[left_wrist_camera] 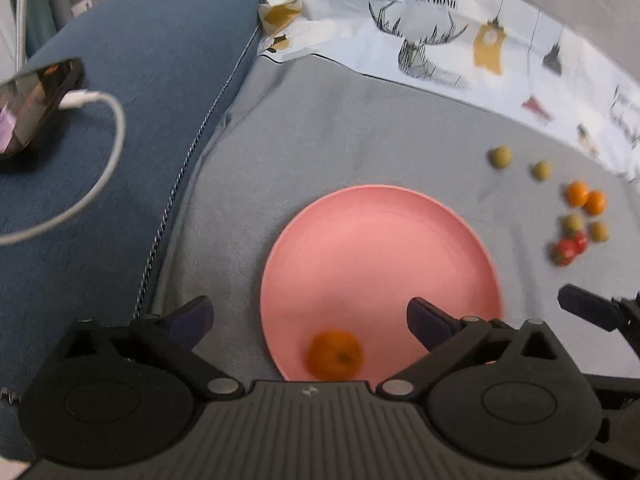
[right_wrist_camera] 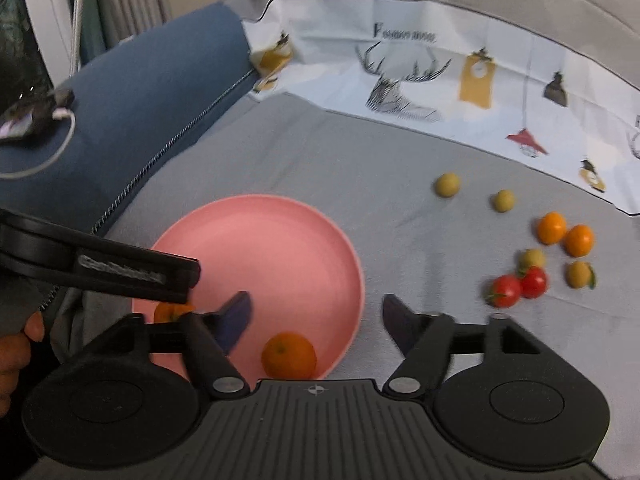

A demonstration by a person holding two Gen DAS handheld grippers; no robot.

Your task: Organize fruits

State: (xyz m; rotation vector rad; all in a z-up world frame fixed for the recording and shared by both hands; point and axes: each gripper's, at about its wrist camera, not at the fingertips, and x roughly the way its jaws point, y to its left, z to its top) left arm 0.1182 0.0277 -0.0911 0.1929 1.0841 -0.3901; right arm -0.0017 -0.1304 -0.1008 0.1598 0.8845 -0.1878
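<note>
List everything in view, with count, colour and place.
plate: one, pink, on the grey cloth
plated oranges: two, orange, near rim; one partly hidden
loose oranges: two, orange, right of plate
green fruits: four, yellow-green, right of plate
tomatoes: two, red, side by side
phone: one, dark, on blue cushion, white cable attached
printed sheet: one, white, behind
left gripper: black, open, over plate
right gripper: black, open, over plate
hand: one, left edge
</note>
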